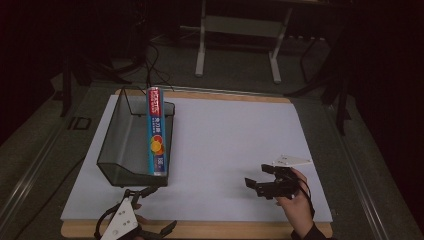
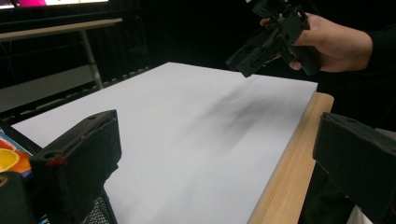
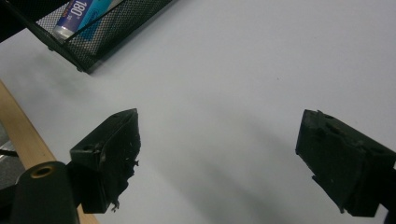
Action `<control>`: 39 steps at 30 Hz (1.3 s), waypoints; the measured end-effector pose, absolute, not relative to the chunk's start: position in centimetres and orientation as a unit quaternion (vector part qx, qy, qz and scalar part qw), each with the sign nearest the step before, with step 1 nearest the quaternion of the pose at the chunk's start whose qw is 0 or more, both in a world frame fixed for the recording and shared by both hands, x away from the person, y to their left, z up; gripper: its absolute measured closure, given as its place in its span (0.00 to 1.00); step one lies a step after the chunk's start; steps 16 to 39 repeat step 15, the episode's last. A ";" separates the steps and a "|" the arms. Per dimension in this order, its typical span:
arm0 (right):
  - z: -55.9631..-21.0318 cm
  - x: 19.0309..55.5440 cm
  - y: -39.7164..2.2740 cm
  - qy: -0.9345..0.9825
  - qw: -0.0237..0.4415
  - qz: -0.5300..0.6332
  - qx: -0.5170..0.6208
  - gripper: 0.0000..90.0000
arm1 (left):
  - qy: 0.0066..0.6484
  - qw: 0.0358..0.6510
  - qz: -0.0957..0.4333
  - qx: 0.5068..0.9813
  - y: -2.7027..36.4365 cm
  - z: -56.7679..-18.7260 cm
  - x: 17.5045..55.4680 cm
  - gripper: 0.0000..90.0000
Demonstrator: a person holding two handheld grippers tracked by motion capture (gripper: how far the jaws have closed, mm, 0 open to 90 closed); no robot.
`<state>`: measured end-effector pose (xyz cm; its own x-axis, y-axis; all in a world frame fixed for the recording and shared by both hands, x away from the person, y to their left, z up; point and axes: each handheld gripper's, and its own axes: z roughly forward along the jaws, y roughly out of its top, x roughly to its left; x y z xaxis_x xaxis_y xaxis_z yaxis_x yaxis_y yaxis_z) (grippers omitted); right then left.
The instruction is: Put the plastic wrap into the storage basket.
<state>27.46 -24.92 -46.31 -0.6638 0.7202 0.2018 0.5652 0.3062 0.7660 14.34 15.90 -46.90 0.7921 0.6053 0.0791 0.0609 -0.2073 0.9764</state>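
Right gripper (image 1: pixel 259 180): lower right of high view, my jaws stood wide apart, empty, over white sheet (image 1: pixel 225 145) | Box (image 1: pixel 156 131): upright in mesh basket (image 1: pixel 121 150), left of centre, well apart from it | Left gripper (image 1: pixel 150 210): bottom left, near basket's front, jaws spread, empty

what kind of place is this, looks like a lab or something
Probably a lab or recording room, not a home: a wooden board under a white sheet serves as the work surface, dark carpet with loose cables lies behind, and a metal-framed stand rises at the back. A mesh tray holds a box.
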 end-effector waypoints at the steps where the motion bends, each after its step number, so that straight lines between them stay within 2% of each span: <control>1: -46.4 27.4 -25.1 0.802 0.094 0.432 0.401 0.15 | 0.225 0.588 0.231 0.742 15.9 -46.9 14.4 0.02; 8: -46.8 27.4 -25.5 0.799 0.122 0.435 0.397 0.16 | 0.223 0.588 0.231 0.742 15.9 -46.9 14.3 0.02; 39: -47.3 27.6 -25.2 0.806 0.120 0.425 0.394 0.16 | 0.222 0.588 0.231 0.742 15.9 -46.9 14.3 0.02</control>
